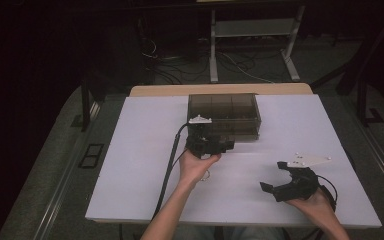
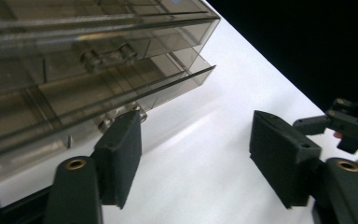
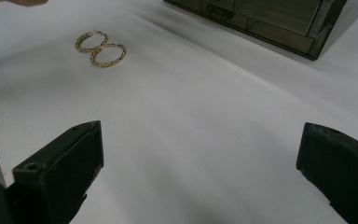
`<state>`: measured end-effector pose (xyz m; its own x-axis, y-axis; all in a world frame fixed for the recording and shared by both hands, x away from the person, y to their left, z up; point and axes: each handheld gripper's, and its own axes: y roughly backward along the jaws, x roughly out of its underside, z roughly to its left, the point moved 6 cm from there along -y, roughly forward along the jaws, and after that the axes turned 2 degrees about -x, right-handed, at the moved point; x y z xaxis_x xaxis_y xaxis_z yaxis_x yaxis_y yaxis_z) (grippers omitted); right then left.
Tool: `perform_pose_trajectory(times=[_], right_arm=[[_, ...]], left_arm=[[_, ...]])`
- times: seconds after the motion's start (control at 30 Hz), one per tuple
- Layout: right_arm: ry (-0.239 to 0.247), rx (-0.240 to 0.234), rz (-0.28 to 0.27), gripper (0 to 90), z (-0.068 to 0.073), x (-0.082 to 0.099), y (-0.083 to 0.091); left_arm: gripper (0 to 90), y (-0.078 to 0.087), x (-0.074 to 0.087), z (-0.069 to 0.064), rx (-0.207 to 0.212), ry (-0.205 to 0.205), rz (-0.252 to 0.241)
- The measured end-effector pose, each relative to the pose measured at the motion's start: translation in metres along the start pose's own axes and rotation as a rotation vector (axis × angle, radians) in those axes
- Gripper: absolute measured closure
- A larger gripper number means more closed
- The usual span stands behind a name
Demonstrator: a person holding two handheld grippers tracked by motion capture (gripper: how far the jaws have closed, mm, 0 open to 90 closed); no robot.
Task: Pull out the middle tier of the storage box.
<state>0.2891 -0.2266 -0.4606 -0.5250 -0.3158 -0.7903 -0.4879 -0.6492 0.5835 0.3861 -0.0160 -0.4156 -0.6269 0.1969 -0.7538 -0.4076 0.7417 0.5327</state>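
Left gripper [image 2: 196, 154] jaws released beside smoked acrylic drawer box [image 1: 224, 116]; right gripper [image 3: 200, 172] jaws wide, empty. Gold hoop earrings [image 3: 101, 48] awaited; best approached low, squarely.

box [image 2: 74, 70]: left and top cut off by the left gripper view's edge; contents too murky to tell
earrings [image 3: 100, 48]: mostly hidden under the left hand [image 1: 198, 165] in the high view
box's far end: cropped in the right gripper view

The drawer box [image 1: 224, 116] stands on the table [image 1: 130, 150], toward its far edge. Two hoop earrings [image 3: 101, 48] lie touching each other on the table, nearer than the box.
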Motion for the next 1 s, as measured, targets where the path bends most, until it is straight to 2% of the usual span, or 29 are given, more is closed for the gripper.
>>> perform_pose_trajectory(times=[0.07, 0.1, 0.27, 0.3, 0.5, 0.53, 0.57, 0.6, 0.67, 0.7, 0.73, 0.77, 0.8, 0.9, 1.0], right_arm=[[0.002, 0.0, -0.001, 0.0, -0.001, 0.0, 0.0], [0.003, 0.0, -0.001, 0.0, -0.001, 0.0, 0.001], [0.003, 0.001, -0.002, 0.0, -0.002, 0.0, 0.001], [0.001, 0.002, -0.003, 0.0, -0.002, 0.0, 0.001], [-0.003, 0.006, -0.003, 0.0, -0.003, 0.0, 0.002], [-0.004, 0.006, -0.003, 0.0, -0.003, 0.0, 0.002], [-0.004, 0.009, -0.002, 0.0, -0.003, 0.0, 0.003], [-0.004, 0.009, -0.002, 0.0, -0.003, 0.0, 0.003], [-0.002, 0.008, -0.002, 0.0, -0.003, 0.0, 0.003], [-0.002, 0.007, -0.002, 0.0, -0.003, 0.001, 0.003], [-0.002, 0.007, -0.002, 0.0, -0.003, 0.001, 0.003], [-0.002, 0.007, -0.002, 0.0, -0.003, 0.001, 0.003], [-0.002, 0.007, -0.002, 0.0, -0.003, 0.001, 0.003], [-0.004, 0.006, -0.002, 0.0, -0.004, 0.001, 0.002], [-0.002, 0.004, 0.0, 0.0, -0.003, 0.001, 0.002]], left_arm=[[30.7, 0.001, -0.004, 0.0, 0.0, -0.037, 0.009], [29.9, 0.001, -0.006, 0.0, 0.001, -0.07, 0.024], [28.3, 0.002, -0.011, 0.0, 0.013, -0.111, 0.039], [28.3, 0.003, -0.012, 0.0, 0.014, -0.132, 0.06], [26.2, 0.004, -0.017, 0.0, 0.029, -0.199, 0.12], [25.4, 0.004, -0.018, 0.0, 0.028, -0.216, 0.133], [22.9, 0.004, -0.02, -0.001, 0.03, -0.25, 0.152], [21.2, 0.004, -0.02, -0.001, 0.03, -0.25, 0.152], [20.4, 0.004, -0.022, -0.001, 0.039, -0.28, 0.165], [19.0, 0.004, -0.026, -0.001, 0.045, -0.319, 0.173], [18.9, 0.004, -0.026, -0.001, 0.045, -0.319, 0.173], [18.7, 0.006, -0.028, 0.0, 0.052, -0.353, 0.187], [18.8, 0.006, -0.028, 0.0, 0.052, -0.353, 0.187], [18.7, 0.007, -0.031, -0.001, 0.059, -0.396, 0.207], [19.1, 0.008, -0.034, -0.003, 0.098, -0.45, 0.217]])
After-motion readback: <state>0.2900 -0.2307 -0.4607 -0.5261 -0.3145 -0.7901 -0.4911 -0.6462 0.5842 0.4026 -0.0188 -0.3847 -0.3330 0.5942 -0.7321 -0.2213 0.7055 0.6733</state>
